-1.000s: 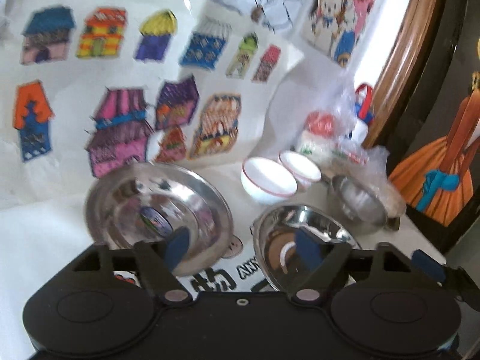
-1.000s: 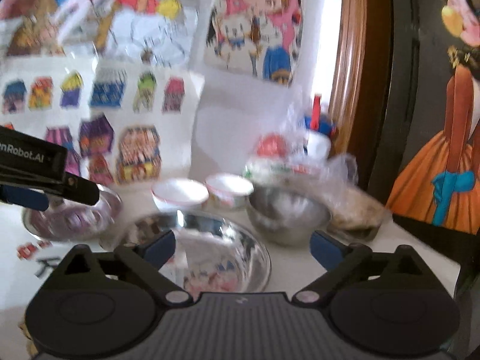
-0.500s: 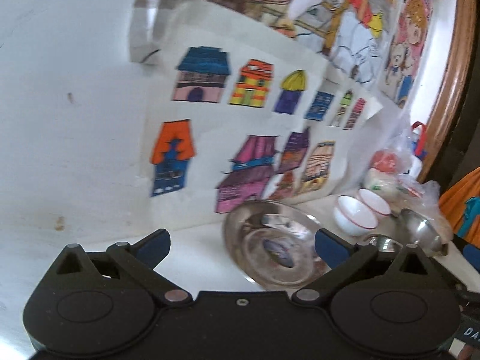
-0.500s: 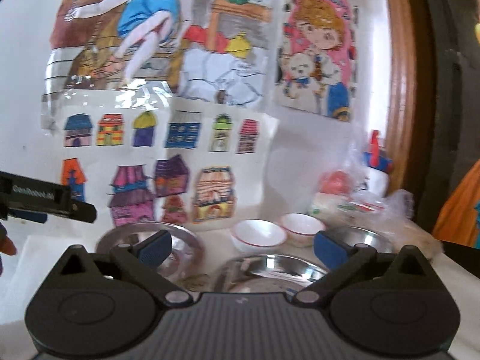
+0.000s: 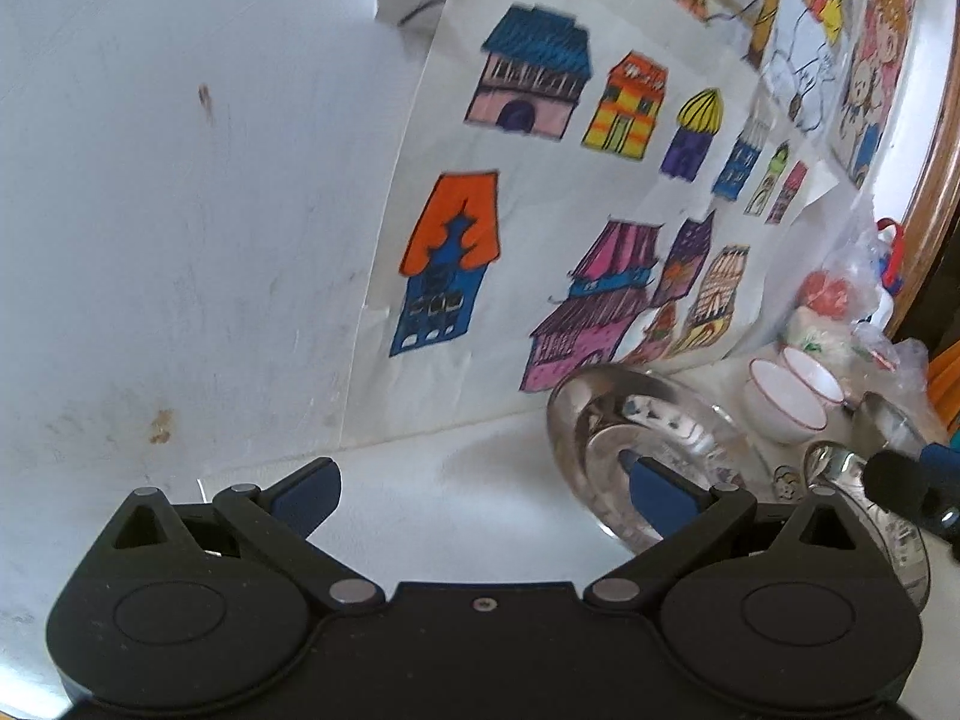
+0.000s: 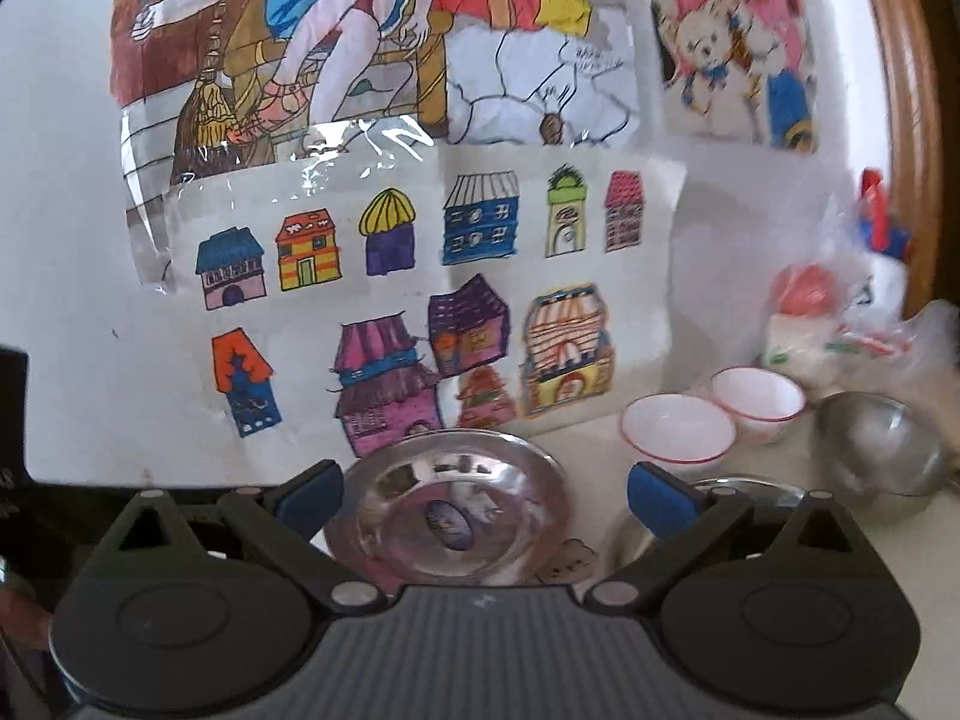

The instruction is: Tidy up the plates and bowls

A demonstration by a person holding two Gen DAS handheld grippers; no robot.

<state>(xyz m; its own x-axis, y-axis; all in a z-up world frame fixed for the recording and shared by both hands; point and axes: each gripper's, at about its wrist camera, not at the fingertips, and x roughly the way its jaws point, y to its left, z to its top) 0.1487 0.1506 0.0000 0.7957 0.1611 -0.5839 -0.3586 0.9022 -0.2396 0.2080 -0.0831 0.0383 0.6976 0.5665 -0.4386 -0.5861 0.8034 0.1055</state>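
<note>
You had both grippers raised off the desk with nothing in either. The left gripper stood spread to its widest, its fingers having just been opening, with only bare desk between them. The right gripper was likewise released and held nothing.

Taking the steel plate as the landmark: it lay flat on the desk, framed between the right fingers but below them, untouched. A second steel plate sat just to its right, mostly hidden behind the right finger. Behind and to the right of the landmark plate stood two white bowls with red rims, the nearer bowl just beside the farther bowl. Further right again was a steel bowl, tilted, close to a plastic bag of packets.

The risks from here, as I judge them: the plate was thin, shiny and flat on the desk, so the fingers could skid off its rim or clip the neighbouring plate. In the left view the right gripper's edge hung over the second plate, so you could knock the two grippers together. The white bowls stood so close that grasping one could nudge the other.

No writing could be read: a sticker showed in the plate's middle, and a small printed figure on the desk beside it, both too blurred.
</note>
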